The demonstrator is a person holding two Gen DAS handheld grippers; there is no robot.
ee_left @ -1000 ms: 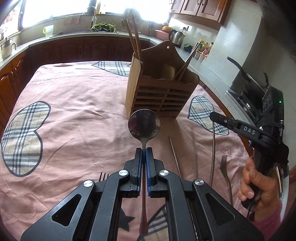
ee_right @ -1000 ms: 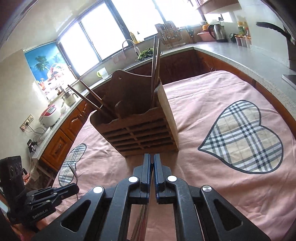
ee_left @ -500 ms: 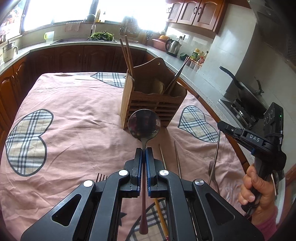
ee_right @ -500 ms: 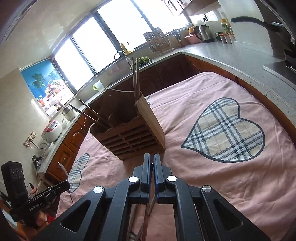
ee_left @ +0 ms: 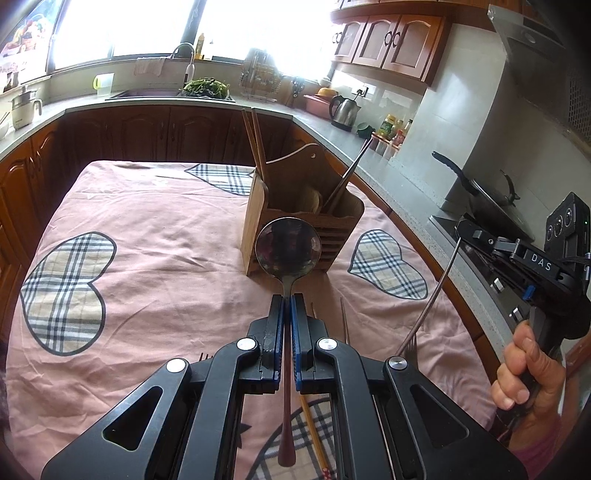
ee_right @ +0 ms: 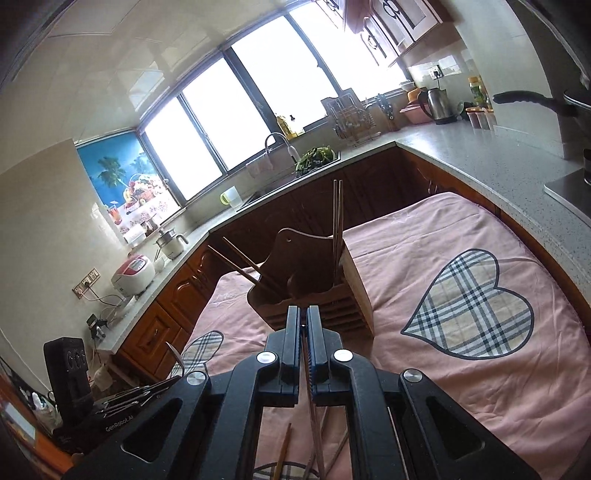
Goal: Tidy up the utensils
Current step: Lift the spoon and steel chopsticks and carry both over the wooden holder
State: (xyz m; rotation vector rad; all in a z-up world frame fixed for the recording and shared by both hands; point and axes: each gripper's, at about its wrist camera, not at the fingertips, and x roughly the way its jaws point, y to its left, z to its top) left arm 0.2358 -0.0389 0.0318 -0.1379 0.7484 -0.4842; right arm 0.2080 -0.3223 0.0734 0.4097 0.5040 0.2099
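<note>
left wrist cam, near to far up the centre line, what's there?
left gripper → spoon bowl → wooden utensil holder → far edge of pink tablecloth → dark cabinets → sink counter → window.

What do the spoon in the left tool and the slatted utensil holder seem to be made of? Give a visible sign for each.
Spoon: polished metal bowl, mirror-like reflections; the reddish-brown handle looks like wood or plastic, unclear which.
Utensil holder: wood, probably bamboo, matte tan with visible grain.
</note>
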